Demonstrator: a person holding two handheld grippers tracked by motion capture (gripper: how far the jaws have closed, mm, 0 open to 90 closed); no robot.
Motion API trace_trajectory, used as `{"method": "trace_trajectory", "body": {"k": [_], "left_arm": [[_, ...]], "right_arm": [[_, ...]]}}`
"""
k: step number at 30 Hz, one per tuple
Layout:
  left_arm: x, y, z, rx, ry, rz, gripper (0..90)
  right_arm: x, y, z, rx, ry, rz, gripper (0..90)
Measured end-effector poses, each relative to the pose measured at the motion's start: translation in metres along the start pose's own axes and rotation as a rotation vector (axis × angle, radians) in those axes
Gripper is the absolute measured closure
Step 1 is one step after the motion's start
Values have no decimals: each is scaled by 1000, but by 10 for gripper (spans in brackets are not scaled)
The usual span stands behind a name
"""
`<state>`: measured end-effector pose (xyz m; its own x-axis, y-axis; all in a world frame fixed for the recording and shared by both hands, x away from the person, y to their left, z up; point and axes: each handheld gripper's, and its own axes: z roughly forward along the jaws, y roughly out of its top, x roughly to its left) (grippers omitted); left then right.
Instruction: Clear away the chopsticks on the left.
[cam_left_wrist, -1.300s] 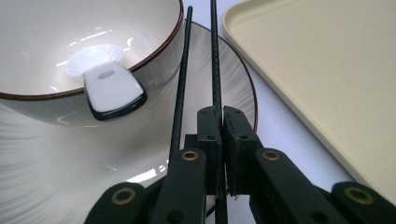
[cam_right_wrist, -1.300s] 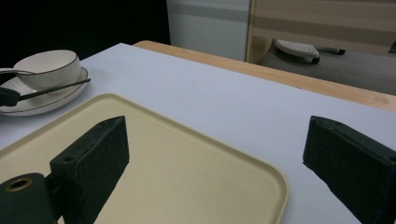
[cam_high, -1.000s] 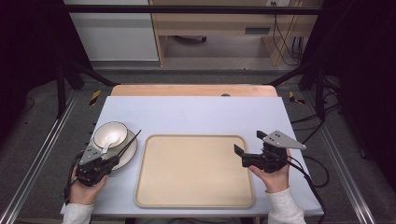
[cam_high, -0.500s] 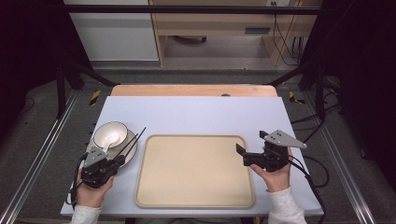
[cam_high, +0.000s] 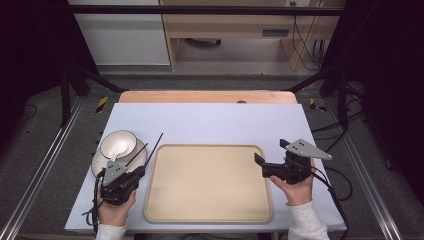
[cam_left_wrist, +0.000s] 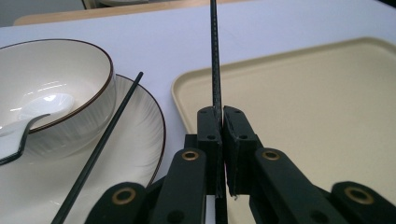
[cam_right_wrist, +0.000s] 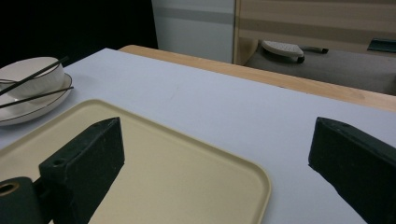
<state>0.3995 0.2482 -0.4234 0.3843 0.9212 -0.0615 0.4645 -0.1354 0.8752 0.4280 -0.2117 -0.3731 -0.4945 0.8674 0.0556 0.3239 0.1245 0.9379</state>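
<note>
My left gripper is shut on one thin black chopstick, which points away over the gap between plate and tray. The second black chopstick lies across the rim of the white plate. On that plate stands a white bowl with a white spoon in it. My right gripper stands open and empty at the right edge of the beige tray.
The tray lies bare in the middle of the pale blue table, near its front edge. A wooden strip runs along the table's far edge. Metal frame rails flank both sides.
My left gripper has drifted slightly right with the chopstick in it, so its tip now sits nearer the tray's corner. The right gripper has barely moved.
</note>
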Motion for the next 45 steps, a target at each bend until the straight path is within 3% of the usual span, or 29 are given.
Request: {"method": "trace_trajectory", "body": {"k": [10,18,26,29,36,40,45], "left_arm": [[-12,7,4,-46,39,-117,858],[-23,8,4,-60,63,-125,858],[-38,-6,9,-86,95,-164,857],[-43,-12,11,-86,119,-159,857],[-50,-26,17,-72,155,-156,858],[-49,-34,23,-47,157,-175,857],[-50,-39,29,-17,167,-169,857]], "right_arm": [[0,0,0,-1,0,-10,30],[3,1,1,1,11,-14,31],[6,-1,6,15,21,-22,33],[6,-1,6,18,24,-21,33],[6,-1,7,21,25,-20,33],[5,-1,7,21,23,-20,33],[6,-2,8,24,25,-23,34]]}}
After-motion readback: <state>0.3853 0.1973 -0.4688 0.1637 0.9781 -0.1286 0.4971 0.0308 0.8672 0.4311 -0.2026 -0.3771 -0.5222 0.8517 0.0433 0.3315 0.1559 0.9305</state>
